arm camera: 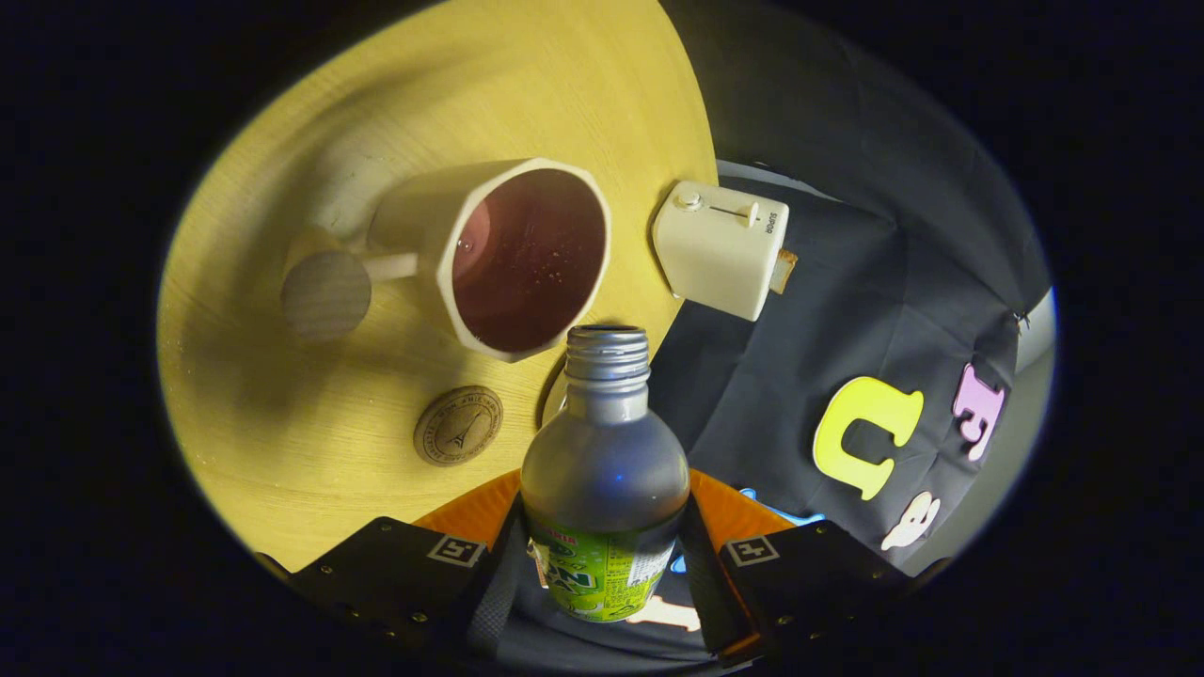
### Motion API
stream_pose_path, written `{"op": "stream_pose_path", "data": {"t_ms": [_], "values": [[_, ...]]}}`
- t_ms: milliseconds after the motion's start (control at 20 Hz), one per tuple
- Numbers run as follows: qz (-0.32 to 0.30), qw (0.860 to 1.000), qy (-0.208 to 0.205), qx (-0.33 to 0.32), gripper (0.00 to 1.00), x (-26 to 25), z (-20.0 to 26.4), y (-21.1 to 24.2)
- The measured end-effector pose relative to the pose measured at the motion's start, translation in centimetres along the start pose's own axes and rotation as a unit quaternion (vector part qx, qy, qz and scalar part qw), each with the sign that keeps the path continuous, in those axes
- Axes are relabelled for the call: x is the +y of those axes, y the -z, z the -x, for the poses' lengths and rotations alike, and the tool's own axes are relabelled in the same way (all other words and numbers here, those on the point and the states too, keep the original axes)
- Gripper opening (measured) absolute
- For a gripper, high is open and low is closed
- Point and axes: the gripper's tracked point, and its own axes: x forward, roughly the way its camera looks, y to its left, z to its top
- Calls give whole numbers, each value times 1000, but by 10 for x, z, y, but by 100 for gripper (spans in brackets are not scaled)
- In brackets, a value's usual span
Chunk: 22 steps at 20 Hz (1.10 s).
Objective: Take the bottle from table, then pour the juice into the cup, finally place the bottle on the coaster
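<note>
We hold the uncapped silver metal bottle with the green label [604, 489] tilted, its open mouth just beside the rim of the white faceted ceramic cup [513, 256] on the round pale wooden table [273, 442], so we judge pouring is nearly done, since dark juice fills the cup. Our gripper [604, 574] has its fingers narrowed onto the bottle's sides, pressing it between them, while the small round cork coaster [458, 425] lies free just beside the cup, ready for the bottle.
</note>
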Motion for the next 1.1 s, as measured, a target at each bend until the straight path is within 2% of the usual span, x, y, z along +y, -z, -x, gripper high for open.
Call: {"op": "stream_pose_path", "data": {"t_ms": [250, 550, 850, 950, 1100], "values": [[-101, 995, -15, 3, 78, 12, -2, 2], [-241, 970, -41, 13, 78, 30, 0, 15], [-317, 948, -36, 9, 77, 37, -1, 18], [-347, 937, -29, -2, 77, 34, 1, 18], [-420, 907, -26, -14, 77, 33, 0, 18]]}}
